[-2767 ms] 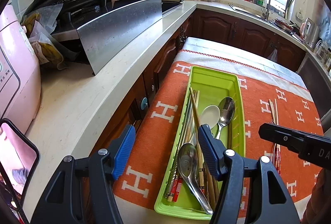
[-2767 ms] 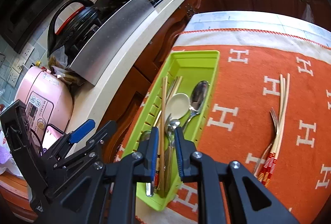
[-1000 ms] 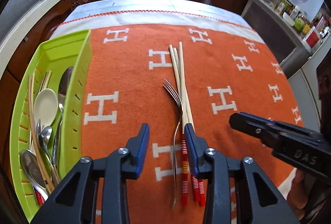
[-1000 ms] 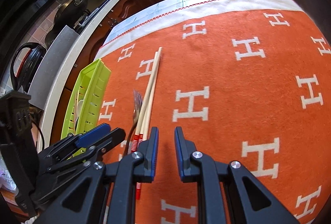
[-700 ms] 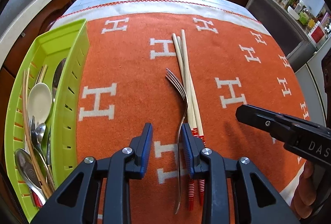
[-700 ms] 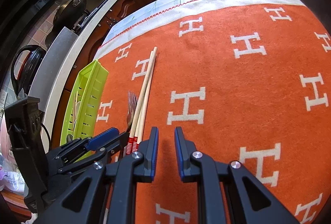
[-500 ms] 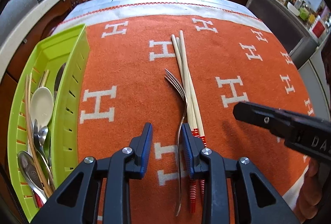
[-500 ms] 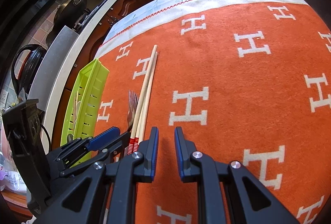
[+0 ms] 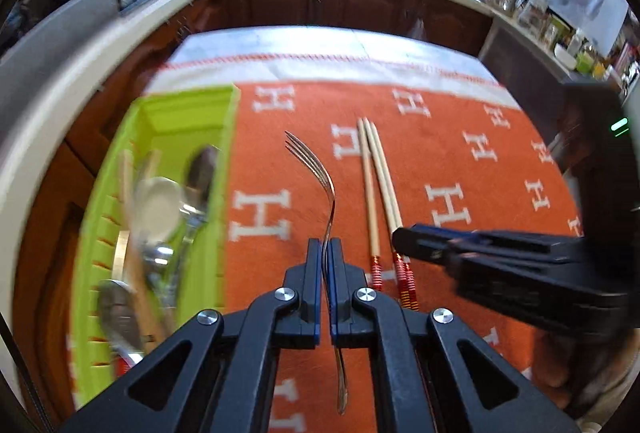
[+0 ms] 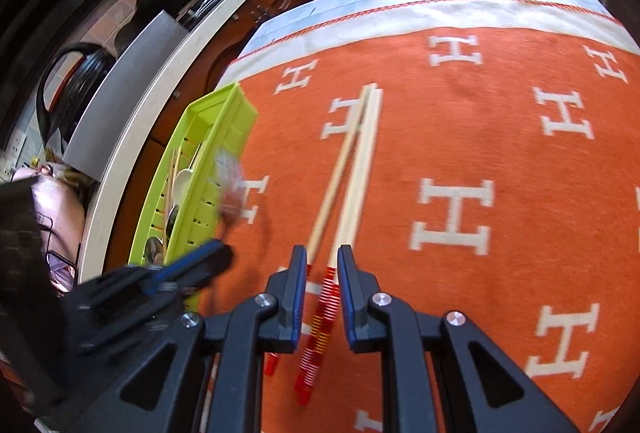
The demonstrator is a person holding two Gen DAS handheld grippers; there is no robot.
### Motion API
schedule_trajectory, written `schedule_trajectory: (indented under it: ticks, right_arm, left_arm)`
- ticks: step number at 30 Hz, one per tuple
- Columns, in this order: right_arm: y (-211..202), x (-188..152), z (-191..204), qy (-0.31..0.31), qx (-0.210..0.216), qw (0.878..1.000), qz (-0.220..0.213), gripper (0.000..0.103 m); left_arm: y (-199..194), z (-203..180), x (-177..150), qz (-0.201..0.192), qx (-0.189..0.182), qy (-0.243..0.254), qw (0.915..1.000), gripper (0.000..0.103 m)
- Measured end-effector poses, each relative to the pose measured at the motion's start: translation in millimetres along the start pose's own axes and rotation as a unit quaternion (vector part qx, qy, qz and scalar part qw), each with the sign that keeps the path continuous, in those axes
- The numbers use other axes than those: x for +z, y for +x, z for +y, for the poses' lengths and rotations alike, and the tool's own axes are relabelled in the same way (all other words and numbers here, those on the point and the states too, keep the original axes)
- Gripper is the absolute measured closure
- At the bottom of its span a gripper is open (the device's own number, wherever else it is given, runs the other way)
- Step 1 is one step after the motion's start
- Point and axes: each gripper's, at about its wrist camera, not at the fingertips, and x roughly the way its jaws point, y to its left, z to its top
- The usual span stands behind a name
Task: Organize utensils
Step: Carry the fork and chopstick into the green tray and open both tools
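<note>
— Kitchen cabinets and a pale worktop ran round behind; what did you have on the table?

— I had an orange cloth with white H letters over it, and a green tray along its left edge, already holding spoons and chopsticks.

— And your left gripper?

— Its fingers were clamped on the fork, gripping the handle about midway. The tines pointed away from me and the fork was lifted clear of the cloth, between the tray and the loose chopsticks.

— Where were those chopsticks lying?

— Flat on the cloth, tips nearly together at the far end, red-banded ends toward me.

— The right gripper?

— Its fingers stood slightly apart, astride the banded ends in the right wrist view. I could not see the pads pressing on them, so I counted nothing as held there.
</note>
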Motion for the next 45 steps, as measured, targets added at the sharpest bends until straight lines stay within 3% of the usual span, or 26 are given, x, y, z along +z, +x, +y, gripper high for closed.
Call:
schedule_trajectory:
  ticks: [6, 13, 17, 18, 20, 23, 33, 40, 45]
  right_arm:
    - [23, 7, 18, -0.017, -0.028, 0.999, 0.018, 0.087]
    - [35, 6, 36, -0.04, -0.103, 0.994, 0.022, 0.087]
    - [43, 4, 51, -0.074, -0.154, 0.985, 0.02, 0.087]
    - [44, 4, 53, -0.078, -0.163, 0.983, 0.02, 0.087]
    - [45, 6, 52, -0.069, -0.172, 0.982, 0.018, 0.092]
    - [43, 8, 45, -0.041, -0.162, 0.986, 0.014, 0.097]
    - [8, 3, 49, 0.025, -0.068, 0.997, -0.021, 0.097]
    - [-18, 10, 94, 0.019, 0.026, 0.999, -0.04, 0.097]
    - [-8, 14, 129, -0.008, 0.045, 0.999, -0.029, 0.097]
  left_arm:
    - [-29, 36, 9, -0.021, 0.052, -0.016, 0.9983, 0.103]
    - [-20, 78, 10, -0.007, 0.105, -0.028, 0.9941, 0.102]
    - [-6, 92, 2, 0.011, 0.102, -0.035, 0.9941, 0.101]
    - [-5, 93, 0, 0.013, 0.102, -0.034, 0.9941, 0.1]
    - [-5, 94, -2, 0.011, 0.104, -0.036, 0.9939, 0.079]
    - [-12, 98, -5, -0.002, 0.101, -0.042, 0.994, 0.055]
    - [-43, 119, -12, -0.039, 0.083, -0.072, 0.9931, 0.055]
    - [-60, 137, -17, -0.058, 0.096, -0.103, 0.9883, 0.053]
    - [-70, 150, -21, -0.066, 0.111, -0.125, 0.9837, 0.052]
